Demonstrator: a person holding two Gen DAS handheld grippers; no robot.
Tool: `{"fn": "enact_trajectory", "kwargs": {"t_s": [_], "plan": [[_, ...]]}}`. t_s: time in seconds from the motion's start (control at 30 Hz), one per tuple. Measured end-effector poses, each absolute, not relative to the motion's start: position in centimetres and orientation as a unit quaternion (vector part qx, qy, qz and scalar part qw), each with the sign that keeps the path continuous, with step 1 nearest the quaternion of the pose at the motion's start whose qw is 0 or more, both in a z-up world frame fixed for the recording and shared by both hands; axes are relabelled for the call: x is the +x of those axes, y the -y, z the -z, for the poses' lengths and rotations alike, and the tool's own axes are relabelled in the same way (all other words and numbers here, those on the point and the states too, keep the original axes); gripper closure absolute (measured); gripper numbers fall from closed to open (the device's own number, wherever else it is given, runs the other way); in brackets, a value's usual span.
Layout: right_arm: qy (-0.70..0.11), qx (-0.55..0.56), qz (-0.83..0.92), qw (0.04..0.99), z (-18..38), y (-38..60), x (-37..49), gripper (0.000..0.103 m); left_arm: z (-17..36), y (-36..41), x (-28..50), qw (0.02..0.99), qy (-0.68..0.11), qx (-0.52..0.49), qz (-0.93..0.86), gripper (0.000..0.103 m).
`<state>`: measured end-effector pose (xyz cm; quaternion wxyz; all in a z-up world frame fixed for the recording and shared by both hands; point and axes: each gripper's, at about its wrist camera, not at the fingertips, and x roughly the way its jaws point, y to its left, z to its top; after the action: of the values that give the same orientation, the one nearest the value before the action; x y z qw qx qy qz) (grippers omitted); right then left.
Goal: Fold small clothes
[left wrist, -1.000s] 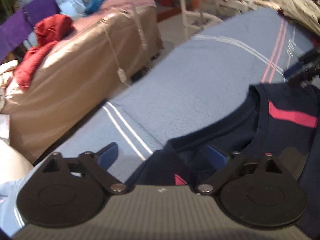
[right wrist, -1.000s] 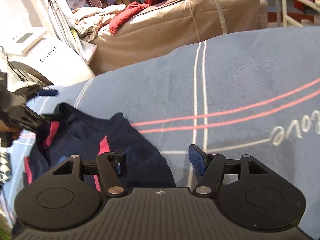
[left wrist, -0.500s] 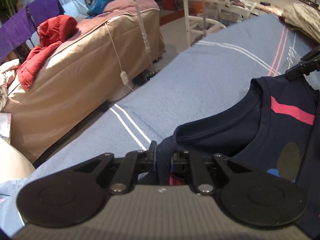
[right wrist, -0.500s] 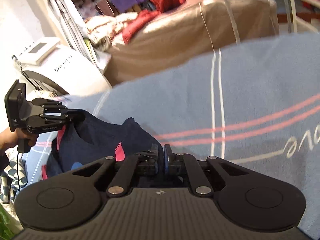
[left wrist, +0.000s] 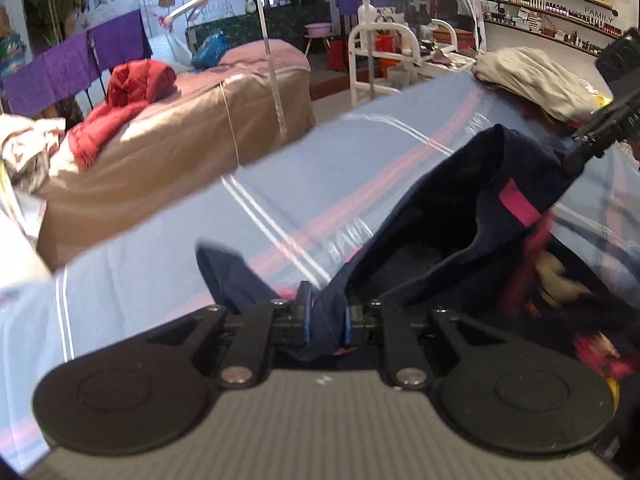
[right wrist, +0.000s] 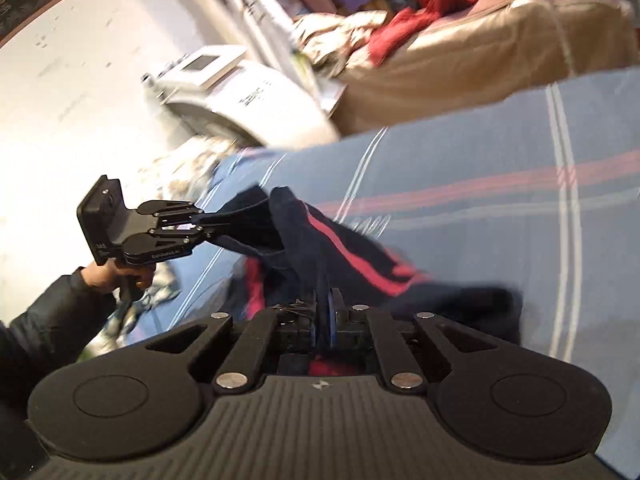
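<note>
Leftmost, in the left wrist view: tan-covered bed with a crumpled red jacket on it, well apart from the work. Nearer, the blue blanket with white and pink stripes covering the work surface. Left gripper clenched on one edge of the small navy shirt with pink stripes; cloth bunched between its blue pads. Shirt hangs open, lifted off the blanket, sagging between the two grips. Far right: right gripper holding the opposite edge. Right wrist view confirms: right gripper clamped on navy cloth, left gripper pinching the other end. Judgement: early stage. Garment picked up, not spread flat; no fold made. Laying out and every fold remain.
</note>
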<state>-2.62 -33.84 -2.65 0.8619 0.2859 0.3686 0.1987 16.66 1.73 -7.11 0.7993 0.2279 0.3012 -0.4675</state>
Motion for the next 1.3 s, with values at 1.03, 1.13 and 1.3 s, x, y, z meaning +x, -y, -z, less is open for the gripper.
{"fn": "enact_trajectory", "kwargs": {"t_s": [1.03, 1.13, 1.3], "plan": [[-0.493, 0.248, -0.274, 0.788, 5.4, 25.5, -13.3, 0.025, 10.8, -15.2, -2.9, 0.829, -0.406, 0.109, 0.368, 0.015], [-0.457, 0.242, -0.286, 0.806, 3.3, 25.3, -13.1, 0.020, 8.6, -13.6, -4.4, 0.842, -0.360, 0.107, 0.387, 0.006], [-0.430, 0.197, -0.290, 0.832, 3.1, 23.4, -10.3, 0.049, 9.9, -7.4, -3.4, 0.853, -0.376, 0.106, 0.347, 0.011]]}}
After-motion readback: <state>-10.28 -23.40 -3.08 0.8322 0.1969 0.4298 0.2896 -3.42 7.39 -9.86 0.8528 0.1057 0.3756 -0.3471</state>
